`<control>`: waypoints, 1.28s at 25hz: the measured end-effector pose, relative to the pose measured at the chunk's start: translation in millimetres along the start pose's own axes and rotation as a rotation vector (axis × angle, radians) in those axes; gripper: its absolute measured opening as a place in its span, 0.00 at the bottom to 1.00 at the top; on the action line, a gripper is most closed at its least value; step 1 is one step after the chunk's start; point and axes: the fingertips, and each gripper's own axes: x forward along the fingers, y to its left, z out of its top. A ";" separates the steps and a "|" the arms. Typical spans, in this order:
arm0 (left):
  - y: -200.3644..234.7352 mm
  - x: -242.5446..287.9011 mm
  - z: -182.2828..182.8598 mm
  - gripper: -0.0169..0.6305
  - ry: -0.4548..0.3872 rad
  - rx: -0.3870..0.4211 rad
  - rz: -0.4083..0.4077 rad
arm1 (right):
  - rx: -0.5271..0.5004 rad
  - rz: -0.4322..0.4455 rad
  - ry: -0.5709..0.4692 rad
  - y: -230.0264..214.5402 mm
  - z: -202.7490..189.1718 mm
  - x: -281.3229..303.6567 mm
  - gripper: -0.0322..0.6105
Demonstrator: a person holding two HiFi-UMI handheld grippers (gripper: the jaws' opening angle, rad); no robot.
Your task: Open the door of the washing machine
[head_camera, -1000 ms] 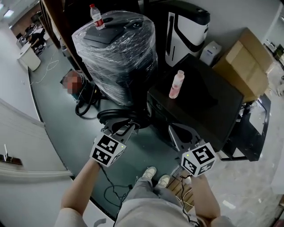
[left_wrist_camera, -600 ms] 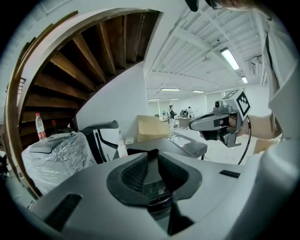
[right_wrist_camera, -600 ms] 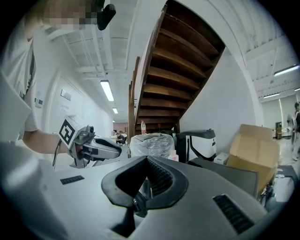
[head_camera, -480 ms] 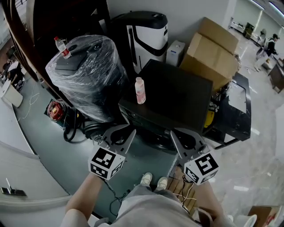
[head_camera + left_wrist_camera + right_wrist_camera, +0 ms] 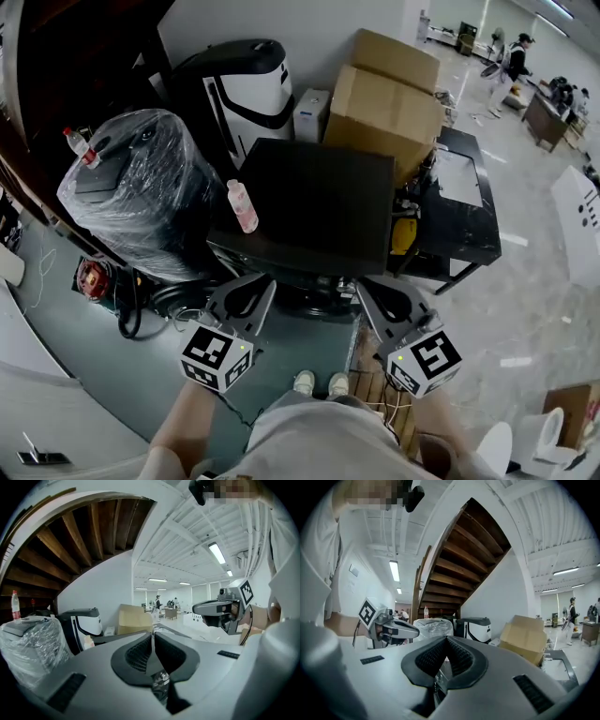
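We stand in front of the washing machine [image 5: 319, 197], a black box with a pink bottle [image 5: 241, 205] on its flat top, cardboard boxes [image 5: 384, 94] behind it and a plastic-wrapped bundle [image 5: 141, 183] to its left. The left tongs [image 5: 251, 286] and right tongs [image 5: 368, 287] hover just short of the machine's near edge, pointing at it, both closed and empty. We judge this to be the approach: the door has not been touched. It should be on the front face under the top's near edge, but from above we can hardly make it out. Next, one pair of tongs must drop to the front, open, find the handle and pull outward.
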 end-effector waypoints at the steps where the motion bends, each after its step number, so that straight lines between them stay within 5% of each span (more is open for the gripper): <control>1: -3.3 4.0 2.2 0.08 -0.013 -0.011 -0.017 | 0.003 -0.019 -0.006 -4.9 0.2 -5.1 0.09; 13: -26.6 37.5 16.2 0.08 -0.013 0.154 -0.073 | -0.024 -0.122 -0.012 -33.8 2.5 -39.9 0.09; 32: -18.8 45.9 35.6 0.08 -0.053 0.134 -0.081 | -0.035 -0.120 -0.030 -46.5 19.5 -26.0 0.09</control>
